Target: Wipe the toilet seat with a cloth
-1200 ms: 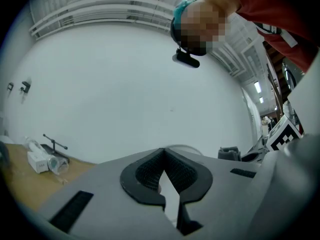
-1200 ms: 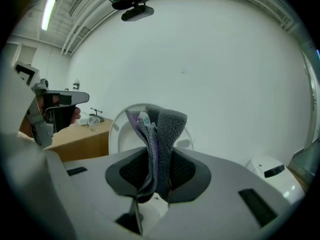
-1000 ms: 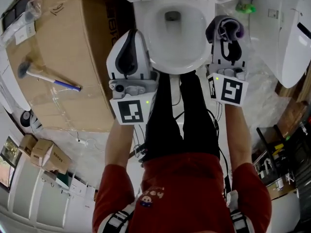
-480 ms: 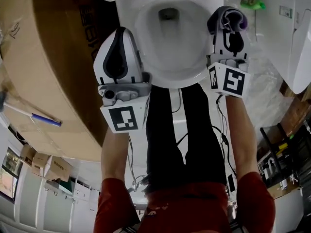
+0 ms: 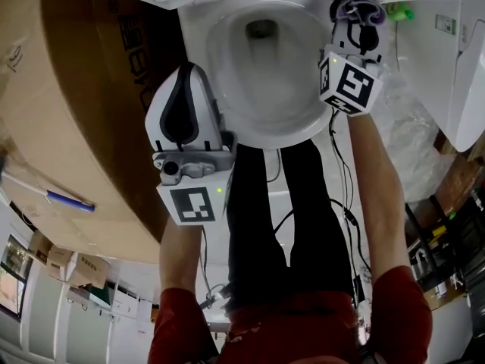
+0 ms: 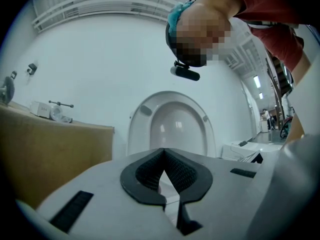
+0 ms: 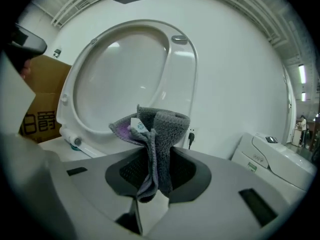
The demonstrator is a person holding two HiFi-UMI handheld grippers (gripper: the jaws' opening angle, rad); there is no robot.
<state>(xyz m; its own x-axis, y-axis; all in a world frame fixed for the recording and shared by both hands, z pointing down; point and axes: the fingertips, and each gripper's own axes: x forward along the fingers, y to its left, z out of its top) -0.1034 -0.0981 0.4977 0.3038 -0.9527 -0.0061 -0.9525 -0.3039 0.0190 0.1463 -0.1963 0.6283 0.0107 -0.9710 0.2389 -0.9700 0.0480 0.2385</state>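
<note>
The white toilet bowl [image 5: 220, 97] fills the top middle of the head view. Its seat [image 6: 172, 129] stands raised against the wall, and the right gripper view shows the seat [image 7: 125, 79] close ahead. My right gripper [image 5: 355, 17] is shut on a bunched grey and purple cloth [image 5: 356, 6] at the far right of the bowl's rim. The cloth [image 7: 157, 129] sticks up from between the right gripper's [image 7: 152, 164] jaws. My left gripper [image 5: 188, 74] hangs beside the bowl's left side. The left gripper [image 6: 164, 156] is shut, with nothing between its pads.
A big cardboard box [image 5: 68, 112] stands left of the toilet, with a blue-handled tool [image 5: 70, 200] on it. Another white toilet unit [image 5: 451, 59] and crinkled plastic wrap [image 5: 413, 142] are at the right. The person's black-trousered legs [image 5: 265, 218] and cables hang below the bowl.
My right gripper has gone down and farther along the bowl's right side toward the back, the cloth still in it. The left gripper sank beside the bowl, then stayed put.
</note>
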